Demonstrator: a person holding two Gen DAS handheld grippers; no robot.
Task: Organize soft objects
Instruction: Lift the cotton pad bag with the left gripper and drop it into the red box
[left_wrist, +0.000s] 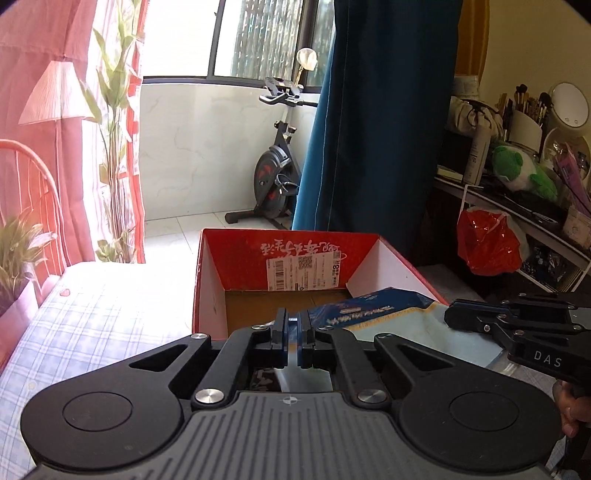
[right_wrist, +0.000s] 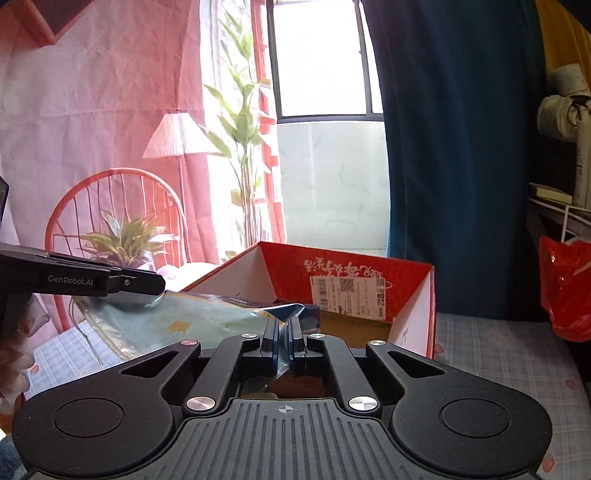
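A light blue soft package in clear plastic wrap (left_wrist: 399, 321) hangs between my two grippers, just in front of an open red cardboard box (left_wrist: 288, 254) on the checked bed. My left gripper (left_wrist: 293, 336) is shut on the package's left edge. My right gripper (right_wrist: 283, 339) is shut on its other edge (right_wrist: 284, 314). The package's body (right_wrist: 177, 317) spreads to the left in the right wrist view, where the left gripper (right_wrist: 147, 286) shows side-on. The right gripper (left_wrist: 454, 315) shows in the left wrist view at right. The box (right_wrist: 347, 280) is open at the top, with bare cardboard showing inside.
The bed has a blue checked sheet (left_wrist: 92, 325). A potted plant (right_wrist: 125, 240) and an orange wire chair (right_wrist: 110, 206) stand to the left. An exercise bike (left_wrist: 277, 170) is by the window. A cluttered desk with a green plush (left_wrist: 524, 170) and a red bag (left_wrist: 487, 240) is at right.
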